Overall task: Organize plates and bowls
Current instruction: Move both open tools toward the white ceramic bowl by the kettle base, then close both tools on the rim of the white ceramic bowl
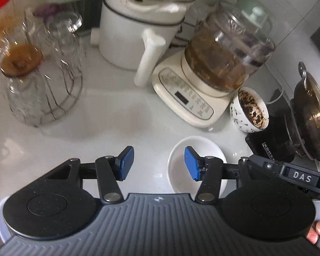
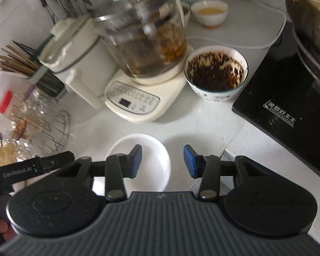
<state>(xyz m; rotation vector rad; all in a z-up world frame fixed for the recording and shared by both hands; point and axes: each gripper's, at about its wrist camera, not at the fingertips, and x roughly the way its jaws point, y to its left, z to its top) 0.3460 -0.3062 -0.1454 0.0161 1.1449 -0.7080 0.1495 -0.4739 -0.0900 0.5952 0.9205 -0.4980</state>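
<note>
Both tongs are released – left tongs (image 1: 159, 163), right tongs (image 2: 162, 161). The white dish (image 2: 151, 149) lies near the tabletop's (image 2: 202, 125) front edge; grip its rim squarely, keeping away from the dirty bowl (image 2: 216, 72).

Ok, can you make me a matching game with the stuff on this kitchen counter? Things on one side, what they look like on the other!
Things:
1. small dish
2. patterned bowl
3. glass jug on the cream base
4. pan

Looks:
A. dark metal, sitting on the black cooktop
B. white and empty
C. full of brownish liquid
D. coated inside with dark specks

Pairs: 1-B, 2-D, 3-C, 4-A
</note>
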